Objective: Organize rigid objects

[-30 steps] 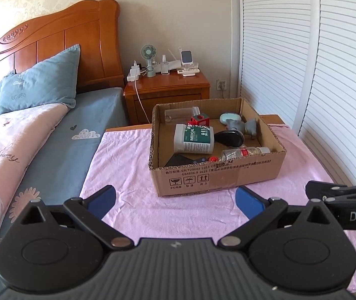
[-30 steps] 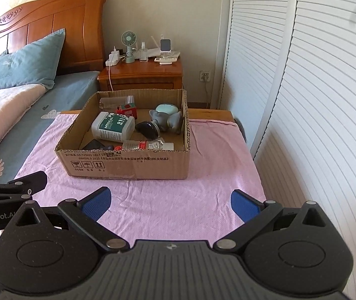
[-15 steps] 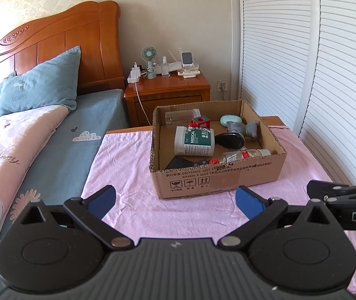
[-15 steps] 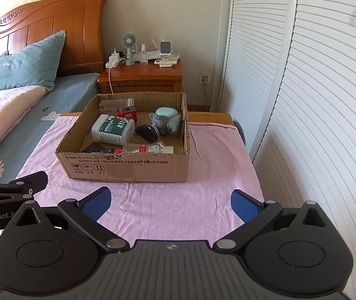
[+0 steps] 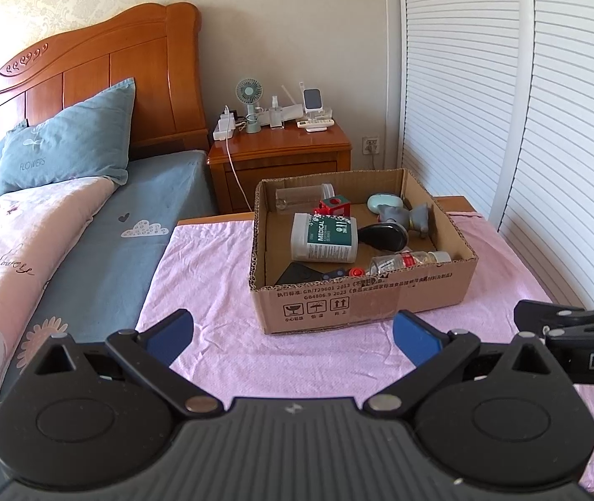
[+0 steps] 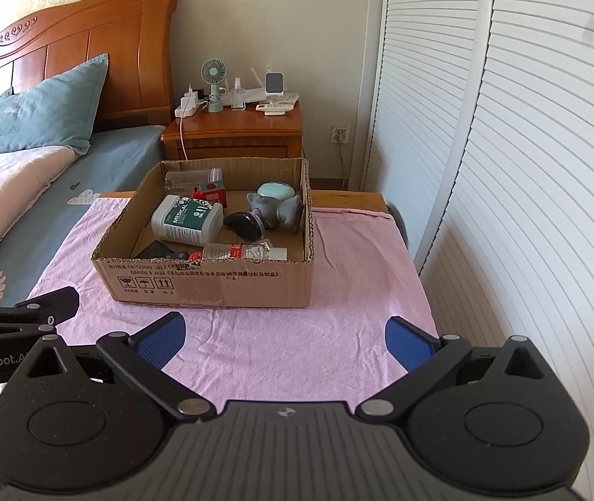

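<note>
An open cardboard box [image 5: 363,302] [image 6: 213,282] stands on a table with a pink cloth [image 5: 213,284] [image 6: 297,334]. Inside lie a white and green "MEDICAL" bottle [image 5: 324,238] [image 6: 186,219], a black oval object [image 5: 384,238] [image 6: 244,225], a grey elephant toy [image 5: 405,215] [image 6: 276,208], a red cube [image 5: 332,207], a clear jar [image 5: 303,197] and a small clear bottle [image 5: 409,261] [image 6: 242,251]. My left gripper [image 5: 292,334] is open and empty, in front of the box. My right gripper [image 6: 284,336] is open and empty beside it.
A bed with a floral quilt [image 5: 17,242] and blue pillows [image 5: 67,154] lies to the left. A wooden nightstand [image 5: 280,158] with a fan and small items stands behind the table. White louvred doors [image 5: 526,125] run along the right.
Both grippers have drawn back and risen slightly, so the box sits a little farther away in both views. Both stay open and empty.
</note>
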`<state>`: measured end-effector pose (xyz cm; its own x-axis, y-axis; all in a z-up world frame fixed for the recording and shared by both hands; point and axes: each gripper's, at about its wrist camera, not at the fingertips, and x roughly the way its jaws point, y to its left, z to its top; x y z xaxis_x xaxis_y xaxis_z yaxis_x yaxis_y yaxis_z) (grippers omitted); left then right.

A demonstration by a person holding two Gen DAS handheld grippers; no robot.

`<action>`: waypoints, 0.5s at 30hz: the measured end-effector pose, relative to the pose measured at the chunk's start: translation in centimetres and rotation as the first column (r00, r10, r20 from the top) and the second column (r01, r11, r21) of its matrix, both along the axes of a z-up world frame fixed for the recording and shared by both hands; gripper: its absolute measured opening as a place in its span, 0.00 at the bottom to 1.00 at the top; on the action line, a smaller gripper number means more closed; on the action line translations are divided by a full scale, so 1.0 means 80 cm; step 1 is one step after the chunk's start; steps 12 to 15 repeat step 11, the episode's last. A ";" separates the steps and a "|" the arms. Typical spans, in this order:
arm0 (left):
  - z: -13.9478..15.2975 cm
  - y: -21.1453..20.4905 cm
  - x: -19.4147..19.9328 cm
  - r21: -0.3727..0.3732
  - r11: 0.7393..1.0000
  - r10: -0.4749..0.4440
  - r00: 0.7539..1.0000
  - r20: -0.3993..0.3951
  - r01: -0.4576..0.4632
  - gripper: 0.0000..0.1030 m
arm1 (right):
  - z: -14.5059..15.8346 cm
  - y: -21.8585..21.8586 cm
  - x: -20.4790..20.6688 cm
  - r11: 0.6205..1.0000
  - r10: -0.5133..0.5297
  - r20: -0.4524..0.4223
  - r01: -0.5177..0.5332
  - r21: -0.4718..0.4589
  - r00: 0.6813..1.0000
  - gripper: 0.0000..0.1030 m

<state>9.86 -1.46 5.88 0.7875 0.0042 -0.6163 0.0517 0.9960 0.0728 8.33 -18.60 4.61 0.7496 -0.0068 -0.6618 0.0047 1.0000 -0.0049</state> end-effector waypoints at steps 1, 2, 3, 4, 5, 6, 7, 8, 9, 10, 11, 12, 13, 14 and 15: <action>0.001 0.000 -0.001 0.000 1.000 0.000 1.000 0.001 0.000 0.98 | 0.000 0.000 0.000 1.000 0.000 0.001 0.000 -0.001 1.000 1.00; 0.001 0.000 -0.001 0.000 1.000 0.000 1.000 0.001 0.000 0.99 | 0.001 -0.001 0.000 1.000 -0.001 0.001 0.001 -0.002 1.000 1.00; 0.002 0.000 -0.001 0.000 1.000 0.001 1.000 0.002 -0.001 0.99 | 0.001 -0.001 0.000 1.000 -0.001 0.002 0.001 -0.001 1.000 1.00; 0.003 0.000 0.000 0.000 1.000 0.001 1.000 0.002 -0.001 0.98 | 0.001 -0.001 0.000 1.000 0.000 0.002 0.000 0.000 1.000 1.00; 0.003 0.000 0.000 0.000 1.000 0.002 1.000 0.003 -0.002 0.98 | 0.001 -0.001 0.000 1.000 -0.001 0.002 0.001 0.000 1.000 1.00; 0.004 -0.001 0.000 -0.001 1.000 0.002 1.000 0.003 -0.002 0.98 | 0.001 -0.001 -0.001 1.000 -0.001 0.003 0.001 -0.001 1.000 1.00; 0.004 -0.001 0.000 -0.001 1.000 0.002 1.000 0.002 -0.002 0.98 | 0.002 -0.001 -0.001 1.000 0.000 0.004 0.000 -0.002 1.000 1.00; 0.004 -0.001 0.000 -0.002 1.000 0.003 1.000 0.002 -0.003 0.98 | 0.002 -0.001 -0.002 1.000 -0.002 0.004 0.002 0.000 1.000 1.00; 0.003 -0.001 0.000 -0.002 1.000 0.003 1.000 0.002 -0.003 0.98 | 0.002 -0.001 -0.002 1.000 -0.002 0.003 0.002 0.001 1.000 1.00; 0.004 -0.001 0.000 -0.002 1.000 0.004 1.000 0.001 -0.004 0.98 | 0.001 -0.001 -0.002 1.000 -0.001 0.003 0.001 0.003 1.000 1.00; 0.004 -0.002 -0.001 -0.003 1.000 0.006 1.000 0.002 -0.006 0.98 | 0.002 0.000 -0.002 1.000 -0.002 0.002 0.002 0.003 1.000 1.00; 0.004 -0.002 -0.001 -0.003 1.000 0.006 1.000 0.002 -0.006 0.98 | 0.002 0.000 -0.002 1.000 -0.002 0.002 0.002 0.003 1.000 1.00; 0.004 -0.002 -0.001 -0.003 1.000 0.006 1.000 0.002 -0.006 0.98 | 0.002 0.000 -0.002 1.000 -0.002 0.002 0.002 0.003 1.000 1.00; 0.004 -0.002 -0.001 -0.003 1.000 0.006 1.000 0.002 -0.006 0.98 | 0.002 0.000 -0.002 1.000 -0.002 0.002 0.002 0.003 1.000 1.00; 0.004 -0.002 -0.001 -0.003 1.000 0.006 1.000 0.002 -0.006 0.98 | 0.002 0.000 -0.002 1.000 -0.002 0.002 0.002 0.003 1.000 1.00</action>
